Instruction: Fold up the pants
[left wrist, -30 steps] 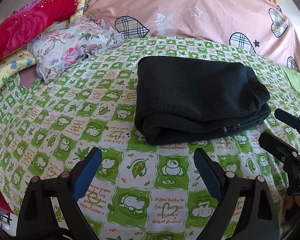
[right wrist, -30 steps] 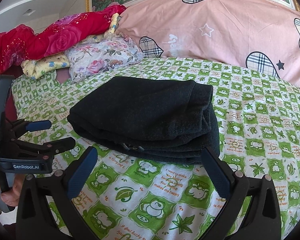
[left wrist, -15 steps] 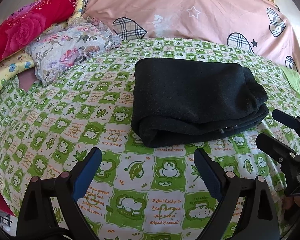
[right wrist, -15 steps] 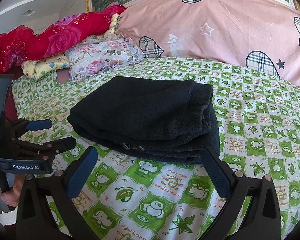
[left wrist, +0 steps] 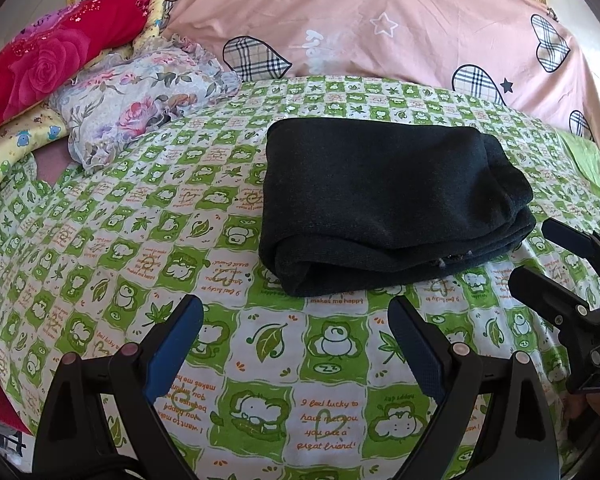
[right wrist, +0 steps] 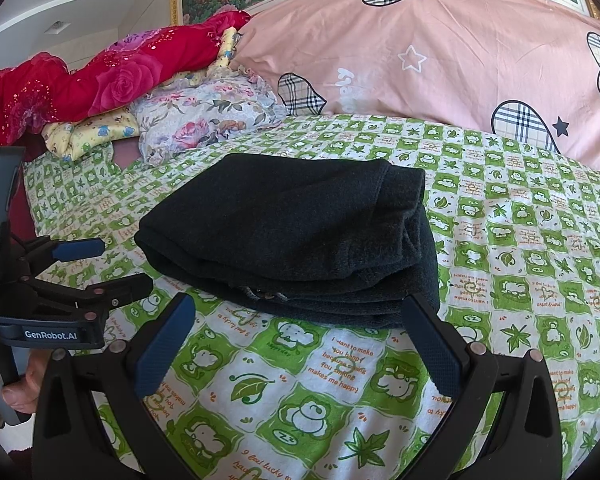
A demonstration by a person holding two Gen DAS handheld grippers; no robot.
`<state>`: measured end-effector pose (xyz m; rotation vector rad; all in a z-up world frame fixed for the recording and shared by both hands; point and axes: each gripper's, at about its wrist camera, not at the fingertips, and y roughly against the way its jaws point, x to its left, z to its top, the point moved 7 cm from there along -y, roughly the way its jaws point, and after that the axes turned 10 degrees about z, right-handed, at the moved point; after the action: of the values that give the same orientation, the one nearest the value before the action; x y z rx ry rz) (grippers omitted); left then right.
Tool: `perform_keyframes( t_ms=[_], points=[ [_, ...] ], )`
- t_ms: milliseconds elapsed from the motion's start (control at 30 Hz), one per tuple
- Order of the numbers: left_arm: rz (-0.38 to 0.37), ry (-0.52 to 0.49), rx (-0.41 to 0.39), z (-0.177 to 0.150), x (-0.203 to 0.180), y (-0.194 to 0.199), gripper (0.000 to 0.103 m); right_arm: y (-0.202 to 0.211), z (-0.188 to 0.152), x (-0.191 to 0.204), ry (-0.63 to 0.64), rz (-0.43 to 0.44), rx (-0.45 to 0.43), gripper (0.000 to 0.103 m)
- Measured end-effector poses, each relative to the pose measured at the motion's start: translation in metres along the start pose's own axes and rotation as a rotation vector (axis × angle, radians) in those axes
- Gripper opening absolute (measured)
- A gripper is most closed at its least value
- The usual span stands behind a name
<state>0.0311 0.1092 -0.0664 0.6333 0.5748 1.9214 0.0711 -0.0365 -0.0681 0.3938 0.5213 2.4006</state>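
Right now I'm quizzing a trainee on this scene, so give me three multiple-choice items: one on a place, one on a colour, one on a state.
1. Where do the pants lie?
A. on the green checked sheet
B. on the pink quilt
C. on the floor

2. What colour are the pants?
A. red
B. black
C. white

3. How do the left gripper and right gripper stand?
A. both shut on the pants
B. one open, one shut
C. both open, holding nothing

Answers: 1 A, green checks surround the bundle on all sides; 2 B, the cloth is dark throughout; 3 C, bare sheet shows between each pair of blue pads.
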Motion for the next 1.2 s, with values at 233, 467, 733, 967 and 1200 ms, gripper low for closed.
perform_keyframes(
  t_ms=[233, 467, 733, 967, 1200],
  points=[
    [-0.001, -0.005, -0.002, -0.0004, -0.0003, -0.0003, 0.094, 0.0001, 0.0002, -0.0001, 0.0, 0.0, 0.0, 0.103],
    [0.0, -0.004, 0.0, -0.0012, -0.0003, -0.0001, 0.094, -0.0002, -0.0002, -0.0005, 0.0, 0.0, 0.0, 0.103],
    [-0.005, -0.002, 0.007, -0.0014, 0.0013, -0.001, 0.094, -0.0004, -0.0002, -0.0005, -0.001, 0.0, 0.0, 0.103],
    [-0.003, 0.009, 0.009, -0.0008, 0.0048, -0.0021, 0.094, -0.0004, -0.0003, -0.0006, -0.001, 0.0, 0.0, 0.103],
    [-0.024, 0.022, 0.016, 0.0002, 0.008, -0.0053, 0.094, -0.0008, -0.0011, -0.0001, -0.001, -0.001, 0.003, 0.103]
  ],
)
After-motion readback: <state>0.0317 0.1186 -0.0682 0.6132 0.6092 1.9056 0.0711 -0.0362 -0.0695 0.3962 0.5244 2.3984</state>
